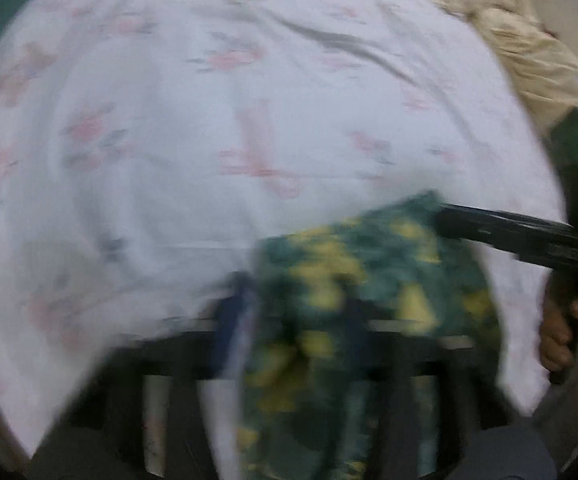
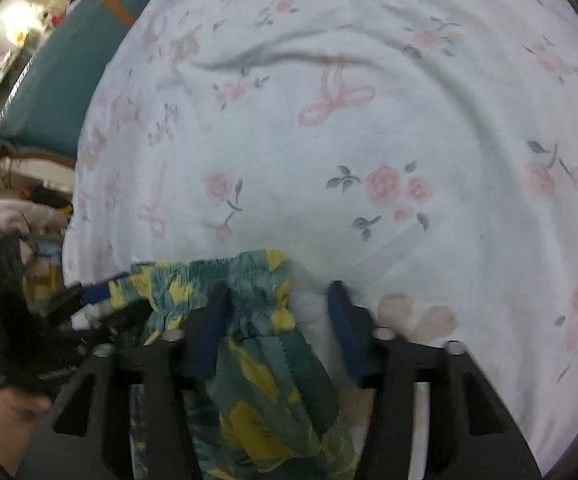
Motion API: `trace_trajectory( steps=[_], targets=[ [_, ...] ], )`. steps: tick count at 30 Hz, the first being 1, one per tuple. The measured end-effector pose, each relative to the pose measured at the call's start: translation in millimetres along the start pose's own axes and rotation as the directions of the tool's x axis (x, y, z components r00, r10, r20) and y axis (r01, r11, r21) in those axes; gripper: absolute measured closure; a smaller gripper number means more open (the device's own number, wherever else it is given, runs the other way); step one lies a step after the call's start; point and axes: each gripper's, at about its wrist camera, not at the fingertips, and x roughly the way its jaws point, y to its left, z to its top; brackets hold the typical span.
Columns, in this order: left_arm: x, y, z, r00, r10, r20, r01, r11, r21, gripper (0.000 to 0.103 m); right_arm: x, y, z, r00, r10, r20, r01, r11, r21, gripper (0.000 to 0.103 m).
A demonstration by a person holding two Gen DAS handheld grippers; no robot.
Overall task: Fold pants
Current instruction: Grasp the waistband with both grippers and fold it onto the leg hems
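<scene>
The pants (image 1: 349,264) are green cloth with yellow blotches, bunched on a white flowered bedsheet (image 1: 209,120). In the blurred left wrist view my left gripper (image 1: 295,296) has cloth running up between its blue pads. My right gripper (image 1: 443,216) comes in from the right, its tip clamped on the pants' far corner. In the right wrist view the gathered waistband of the pants (image 2: 273,380) is packed between the blue pads of my right gripper (image 2: 277,290). My left gripper (image 2: 101,300) pinches the other end of the waistband at the left.
The sheet (image 2: 369,120) is wrinkled and stretches away ahead of both grippers. A heap of beige cloth (image 1: 529,40) lies at the far right of the bed. A teal mattress edge (image 2: 69,80) and room clutter lie off the bed's left side. A hand (image 1: 557,336) grips the right tool.
</scene>
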Motion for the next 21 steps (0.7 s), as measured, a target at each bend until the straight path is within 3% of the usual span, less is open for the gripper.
trace_trajectory(
  steps=[4, 11, 15, 21],
  targets=[
    [-12.5, -12.7, 0.5, 0.998, 0.046, 0.031, -0.049, 0.994, 0.094, 0.088, -17.4, 25.2, -0.8, 0.998, -0.043, 0.041, 0.048, 0.988, -0.147, 0.085],
    [-72.9, -33.1, -20.1, 0.99, 0.001, 0.142, -0.028, 0.981, 0.193, 0.088, -75.0, 54.4, -24.7, 0.992, -0.009, 0.123, 0.047, 0.951, -0.306, 0.087],
    [-108.0, -66.2, -50.6, 0.978, 0.032, 0.208, -0.096, 0.947, 0.306, 0.088, -108.4, 71.6, -55.1, 0.987, -0.001, 0.162, 0.06, 0.931, -0.359, 0.087],
    [-150.0, -104.3, -105.9, 0.959, 0.042, 0.281, -0.147, 0.92, 0.363, 0.088, -153.4, 91.0, -114.0, 0.974, 0.022, 0.224, 0.068, 0.919, -0.387, 0.088]
  ],
)
